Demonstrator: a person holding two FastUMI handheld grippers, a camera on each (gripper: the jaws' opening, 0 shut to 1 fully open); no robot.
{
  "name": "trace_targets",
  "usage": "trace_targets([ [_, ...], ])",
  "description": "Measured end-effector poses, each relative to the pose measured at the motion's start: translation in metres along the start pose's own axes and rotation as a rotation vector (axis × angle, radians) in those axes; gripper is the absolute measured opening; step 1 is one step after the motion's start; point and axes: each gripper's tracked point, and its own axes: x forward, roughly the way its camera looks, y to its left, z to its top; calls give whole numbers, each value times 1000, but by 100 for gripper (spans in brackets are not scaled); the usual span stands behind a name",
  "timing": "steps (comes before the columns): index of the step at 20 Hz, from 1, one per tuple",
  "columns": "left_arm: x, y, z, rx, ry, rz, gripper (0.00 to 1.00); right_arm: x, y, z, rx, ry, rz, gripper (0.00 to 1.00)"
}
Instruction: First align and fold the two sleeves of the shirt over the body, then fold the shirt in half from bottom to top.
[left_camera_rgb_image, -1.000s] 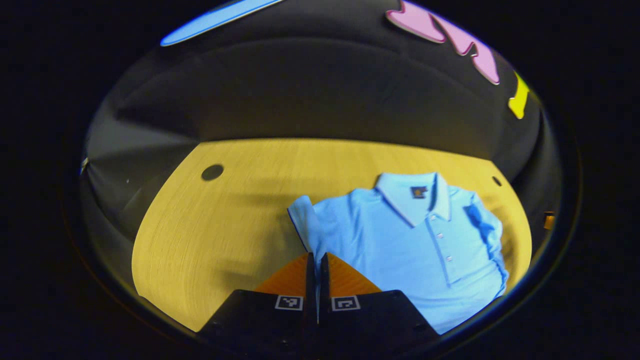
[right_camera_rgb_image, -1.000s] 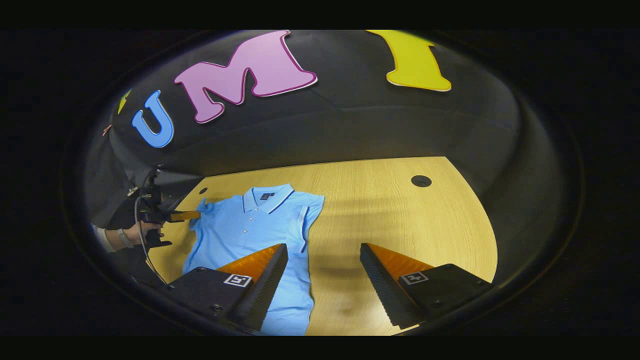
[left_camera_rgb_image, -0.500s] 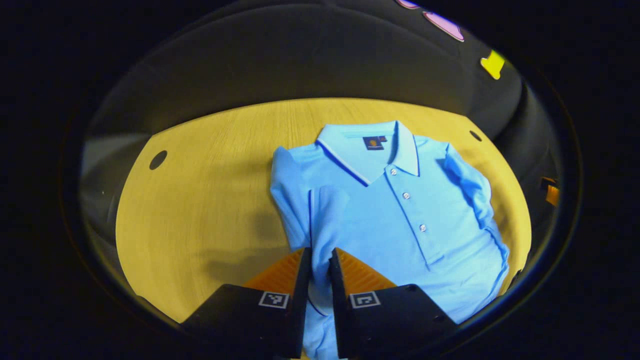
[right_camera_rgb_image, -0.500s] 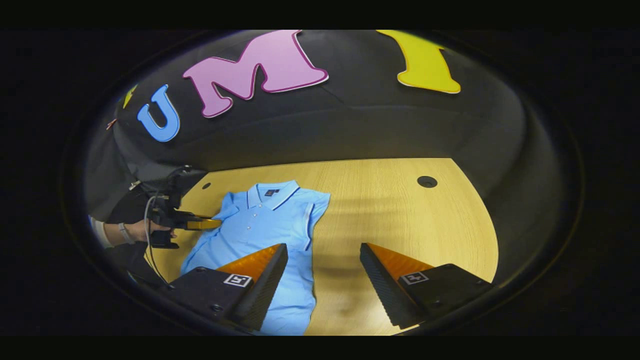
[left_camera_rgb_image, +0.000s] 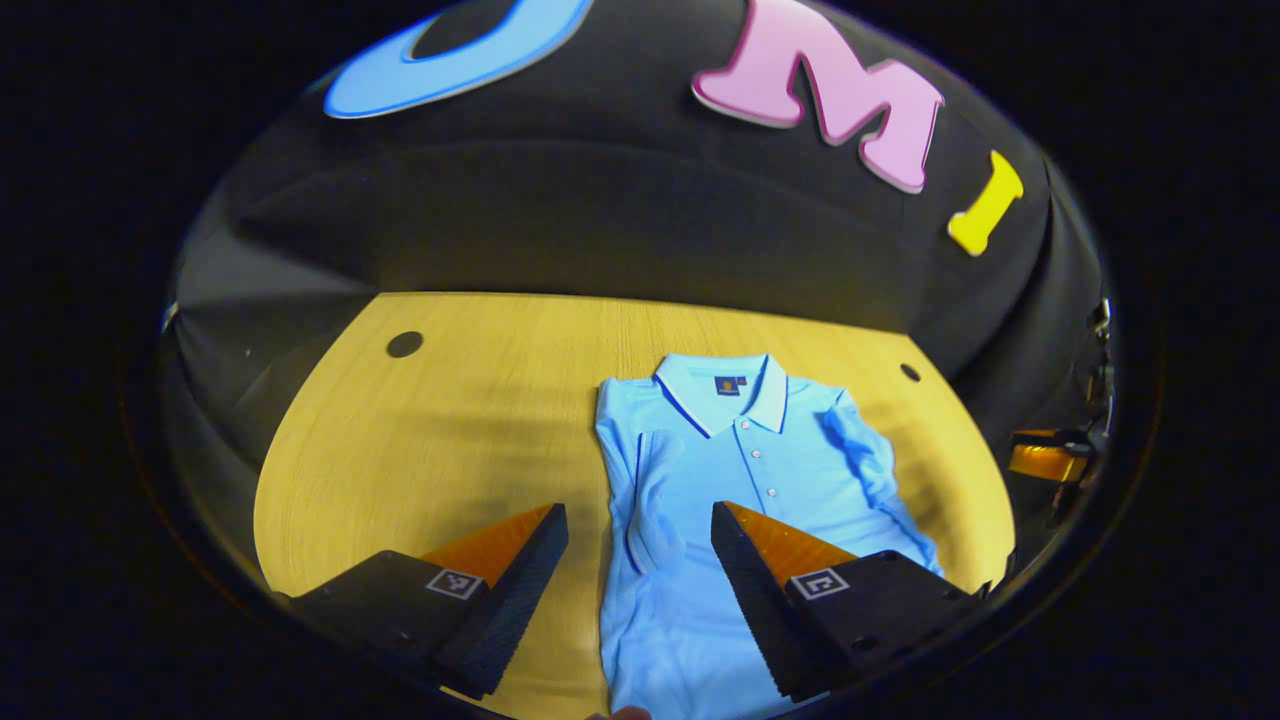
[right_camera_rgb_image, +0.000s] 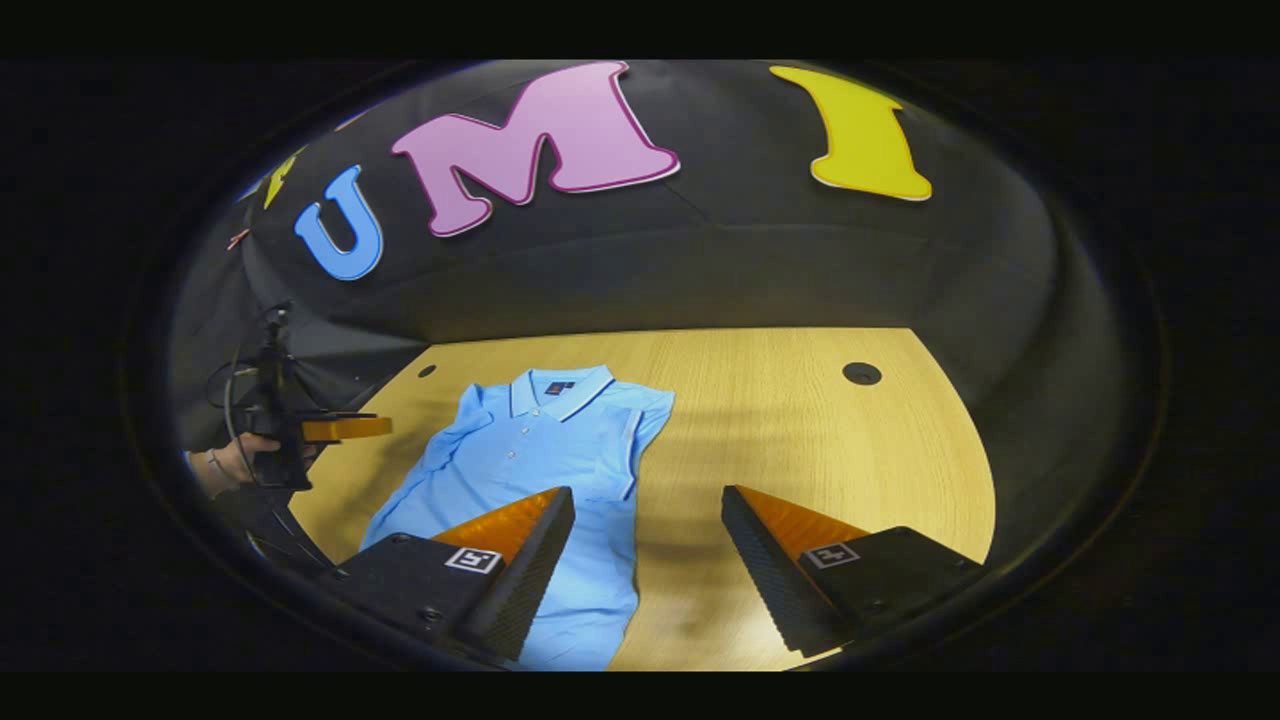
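The light-blue polo shirt (left_camera_rgb_image: 740, 480) is laid flat on the wooden table (left_camera_rgb_image: 420, 440), centre-right of the left gripper view, both sleeves folded inward. The left gripper (left_camera_rgb_image: 640, 530) and right gripper (right_camera_rgb_image: 648, 510) are spread wide, holding nothing.

Soft matt knit cloth shirt (left_camera_rgb_image: 740, 470) on a smooth, faintly glossy wood-grain table (left_camera_rgb_image: 420, 440)

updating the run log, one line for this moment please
light blue polo shirt | both sleeves folded in | left hand-held gripper open | right hand-held gripper open
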Motion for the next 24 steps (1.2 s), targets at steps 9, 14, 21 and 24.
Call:
trace_targets([
  [9,-139,13,-193,-96,169,-49,95,-86,51,-107,47,72,-22,98],
  [14,-154,-4,-252,-104,251,-72,95,-114,56,-186,67,159,-59,98],
  [21,-150,-8,-299,-101,365,-58,96,-127,46,-258,125,261,-105,98],
  [24,-149,-8,-299,-109,373,-46,95,-127,44,-284,142,324,-116,98],
])
